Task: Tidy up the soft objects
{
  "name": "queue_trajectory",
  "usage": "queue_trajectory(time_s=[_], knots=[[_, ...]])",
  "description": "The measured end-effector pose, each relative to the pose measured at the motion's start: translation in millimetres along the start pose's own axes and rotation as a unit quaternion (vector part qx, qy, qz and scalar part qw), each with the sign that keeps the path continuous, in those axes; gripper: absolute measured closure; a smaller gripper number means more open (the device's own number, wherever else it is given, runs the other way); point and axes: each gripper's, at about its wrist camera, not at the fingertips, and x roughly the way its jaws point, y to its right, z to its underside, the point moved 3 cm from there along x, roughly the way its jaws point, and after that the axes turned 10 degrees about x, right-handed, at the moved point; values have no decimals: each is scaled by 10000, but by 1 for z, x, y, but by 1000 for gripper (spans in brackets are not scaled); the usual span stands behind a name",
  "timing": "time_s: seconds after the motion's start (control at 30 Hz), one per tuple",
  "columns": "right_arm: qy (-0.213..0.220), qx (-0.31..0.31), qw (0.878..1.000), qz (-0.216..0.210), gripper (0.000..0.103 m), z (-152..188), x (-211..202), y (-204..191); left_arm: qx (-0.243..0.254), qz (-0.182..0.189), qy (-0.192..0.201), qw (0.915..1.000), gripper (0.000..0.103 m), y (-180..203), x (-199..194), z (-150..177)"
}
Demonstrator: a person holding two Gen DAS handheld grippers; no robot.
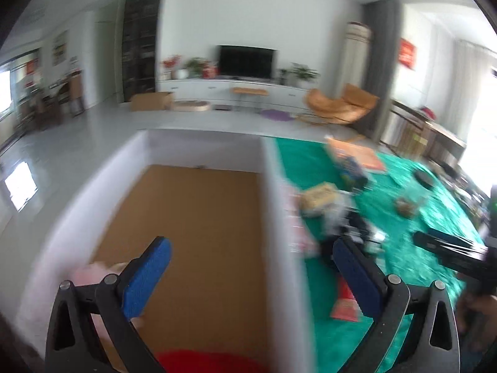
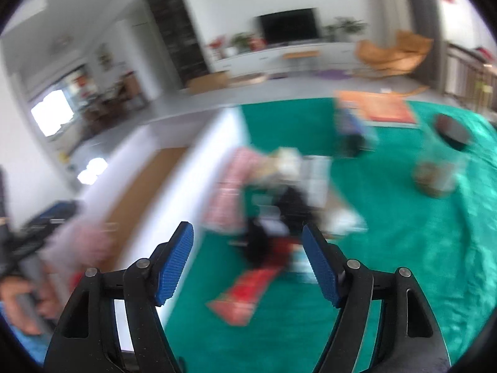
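My left gripper (image 1: 251, 245) stands open above a white box (image 1: 273, 186) with a brown cardboard floor, and nothing is between its blue pads. A pale pink soft thing (image 1: 93, 275) lies in the box behind the left finger, and something red (image 1: 205, 362) shows at the bottom edge. My right gripper (image 2: 247, 230) is open and empty over the green cloth (image 2: 403, 248), right of the box (image 2: 198, 168). Just ahead of it lies a blurred heap: a pink checked cloth (image 2: 230, 192), a black item (image 2: 292, 205) and a red cloth (image 2: 248, 292).
A clear jar with a dark lid (image 2: 441, 161) stands at the right on the green cloth. A flat orange item (image 2: 376, 107) lies at the far edge. A hand (image 2: 18, 298) holds the other tool at the left. Beyond are the floor, a TV unit and an orange chair.
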Motion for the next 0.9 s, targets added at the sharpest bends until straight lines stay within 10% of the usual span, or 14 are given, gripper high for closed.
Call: queue_trajectory(time_s=[0.27, 0.4, 0.9], knots=[[158, 1096, 9713, 2104, 27, 41, 4, 182, 1525, 1486, -752, 9742, 0, 189, 65, 39], [169, 1789, 9626, 2028, 27, 45, 0, 211, 1600, 1501, -1161, 9687, 0, 211, 96, 70], [-215, 1363, 9548, 2633, 17, 61, 10, 207, 1509, 1009, -1445, 9727, 0, 201, 153, 78]])
